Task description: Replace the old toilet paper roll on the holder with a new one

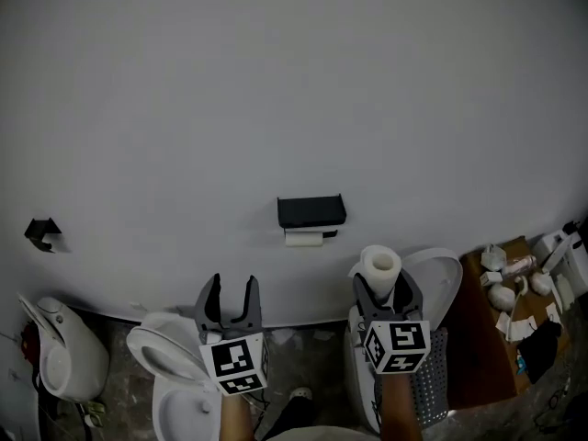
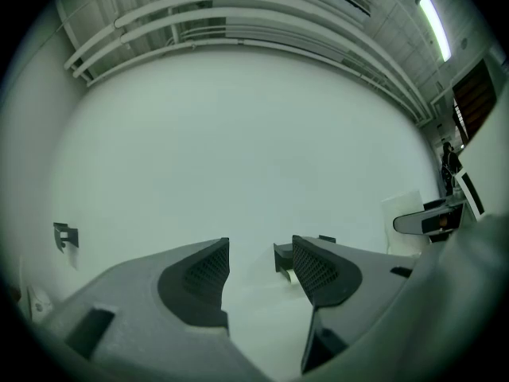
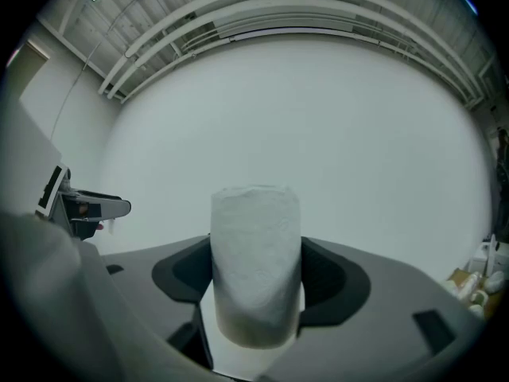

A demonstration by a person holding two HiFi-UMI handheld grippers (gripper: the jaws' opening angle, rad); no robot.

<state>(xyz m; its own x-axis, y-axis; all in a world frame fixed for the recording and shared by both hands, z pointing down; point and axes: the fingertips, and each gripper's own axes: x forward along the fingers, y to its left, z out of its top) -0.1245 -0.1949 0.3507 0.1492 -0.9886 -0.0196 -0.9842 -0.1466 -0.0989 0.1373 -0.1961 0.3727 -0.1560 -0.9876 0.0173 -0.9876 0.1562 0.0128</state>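
**New toilet paper roll** (image 1: pixel 379 266): right of centre in the lower half of the head view. It stands upright with its long axis vertical and the open core facing up. White, soft paper with a faintly dimpled surface; cylindrical.

**Right gripper** (image 1: pixel 387 294): grey plastic with dark ribbed pads, both jaws clamped on the sides of the new toilet paper roll. Its marker cube (image 1: pixel 397 345) carries black-and-white square patterns.

**Holder** (image 1: pixel 311 210): at frame centre, fixed to the wall. A black, boxy, matte shelf.

**Old roll** (image 1: pixel 303 239): hangs just beneath the holder with its long axis horizontal. White and slim; too small to tell how much paper it bears.

**Left gripper** (image 1: pixel 228 294): lower centre-left, of the same make. Its jaws stand apart with nothing between them; in the left gripper view the holder shows on the wall beyond the gap.

**Wall** (image 1: pixel 276 81): plain, pale and smooth, filling the upper frame.

**Black bracket** (image 1: pixel 41 233): small, on the wall at far left.

**Toilet bowl** (image 1: pixel 158 349): white glazed ceramic, at lower left below the left gripper.

**Brown surface** (image 1: pixel 478 338): at right edge, strewn with small bottles and oddments.
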